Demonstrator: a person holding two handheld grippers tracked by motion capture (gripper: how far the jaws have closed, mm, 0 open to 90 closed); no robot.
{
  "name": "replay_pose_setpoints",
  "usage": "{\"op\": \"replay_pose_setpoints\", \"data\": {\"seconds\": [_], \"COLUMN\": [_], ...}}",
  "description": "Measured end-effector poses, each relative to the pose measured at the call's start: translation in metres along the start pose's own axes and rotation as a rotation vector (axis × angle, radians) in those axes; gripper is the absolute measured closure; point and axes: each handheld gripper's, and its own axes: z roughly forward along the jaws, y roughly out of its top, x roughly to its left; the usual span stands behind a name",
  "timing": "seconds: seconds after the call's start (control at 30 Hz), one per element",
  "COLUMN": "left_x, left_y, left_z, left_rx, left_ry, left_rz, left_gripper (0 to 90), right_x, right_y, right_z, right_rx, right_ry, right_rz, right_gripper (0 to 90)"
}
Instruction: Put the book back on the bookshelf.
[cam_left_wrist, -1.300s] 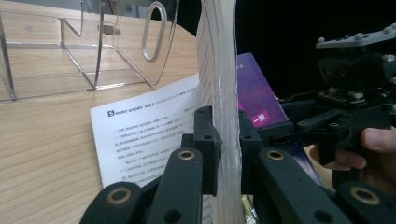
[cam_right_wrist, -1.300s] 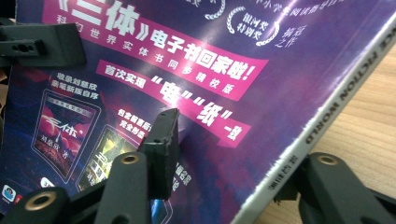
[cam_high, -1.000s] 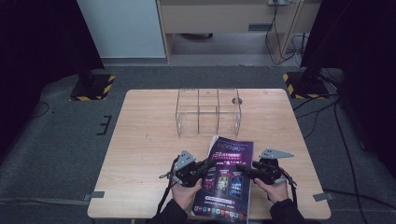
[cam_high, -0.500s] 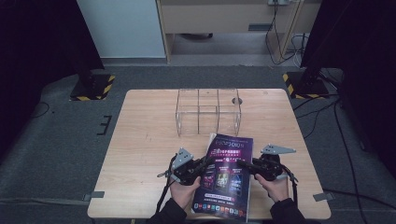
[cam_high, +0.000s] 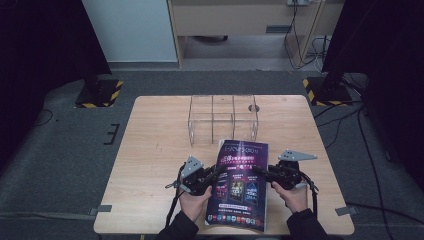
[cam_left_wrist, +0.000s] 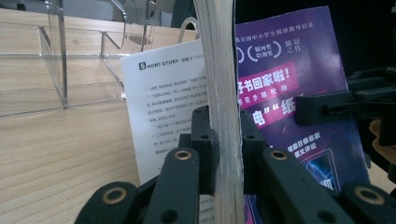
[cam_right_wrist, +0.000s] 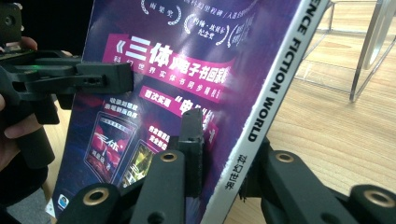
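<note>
Magazine (cam_high: 241, 180) held tilted above the counter (cam_high: 150, 150), near the clear rack (cam_high: 222, 117). Left tongs (cam_high: 219, 172) pinch its page edge; right tongs (cam_high: 256, 170), jaws just closing, pinch its spine.

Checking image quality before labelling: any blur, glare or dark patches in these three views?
High view: table evenly lit, surroundings dark at both sides, magazine print too small to read. Left gripper view: page edges nearest the camera soft, clear rack sharp with light reflections on its walls. Right gripper view: glossy cover shows mild sheen, top text slightly blurred, spine lettering legible.
</note>
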Motion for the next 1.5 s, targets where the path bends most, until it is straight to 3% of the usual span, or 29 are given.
{"op": "replay_pose_setpoints", "data": {"seconds": [0.73,1.0,1.3,1.5], "left_x": [0.006,0.01,0.024,0.045], "left_y": [0.006,0.006,0.003,-0.007], "left_z": [-0.007,-0.006,-0.015,-0.031], "left_rx": [-0.036,-0.049,-0.045,0.008], "left_ry": [-0.004,0.004,0.083,0.157], "left_rz": [-0.013,-0.017,-0.009,-0.017], "left_gripper": [75.3,62.4,48.0,44.2], "right_x": [0.012,0.016,0.018,0.014], "right_y": [0.025,0.032,0.038,0.043], "right_z": [-0.008,-0.014,-0.018,-0.022], "right_rx": [-0.066,-0.088,-0.121,-0.142], "right_ry": [0.016,0.025,0.02,-0.005], "right_rz": [-0.022,-0.04,-0.039,-0.027], "right_gripper": [82.7,82.8,82.8,82.8]}}
